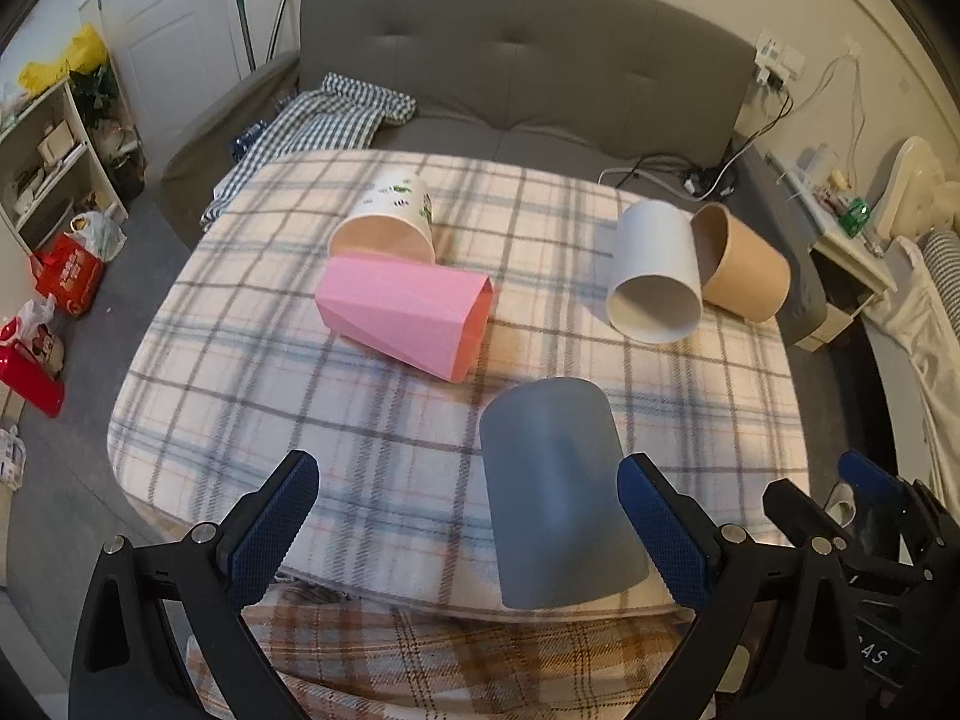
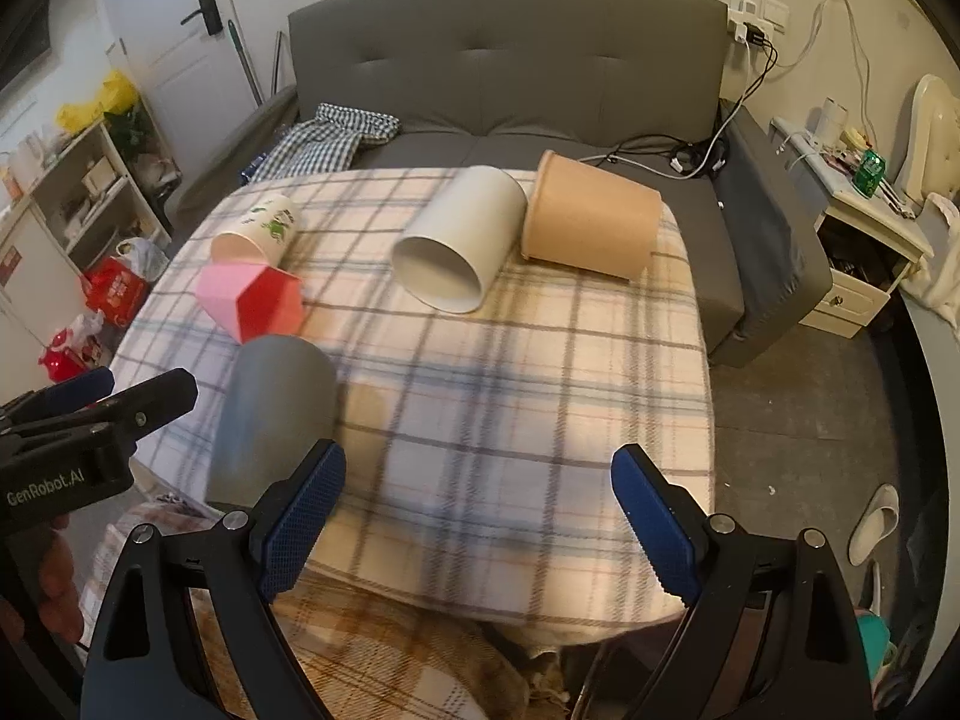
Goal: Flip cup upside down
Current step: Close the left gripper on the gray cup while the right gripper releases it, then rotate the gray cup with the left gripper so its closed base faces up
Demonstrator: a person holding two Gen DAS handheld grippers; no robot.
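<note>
A grey-blue cup [image 1: 558,492] stands upside down near the front edge of the plaid-covered table [image 1: 252,360]; it also shows in the right wrist view [image 2: 273,420]. My left gripper [image 1: 474,534] is open, and the cup stands between its fingers, close to the right one. My right gripper [image 2: 480,516] is open and empty, to the right of the cup. On their sides lie a pink cup [image 1: 408,315], a printed white cup [image 1: 390,222], a plain white cup [image 1: 657,273] and a brown paper cup [image 1: 744,267].
A grey sofa [image 1: 528,90] with a checked cloth [image 1: 312,126] stands behind the table. Shelves and red bags [image 1: 66,276] are on the left. A bedside cabinet [image 2: 864,252] and cables are on the right. A slipper [image 2: 873,522] lies on the floor.
</note>
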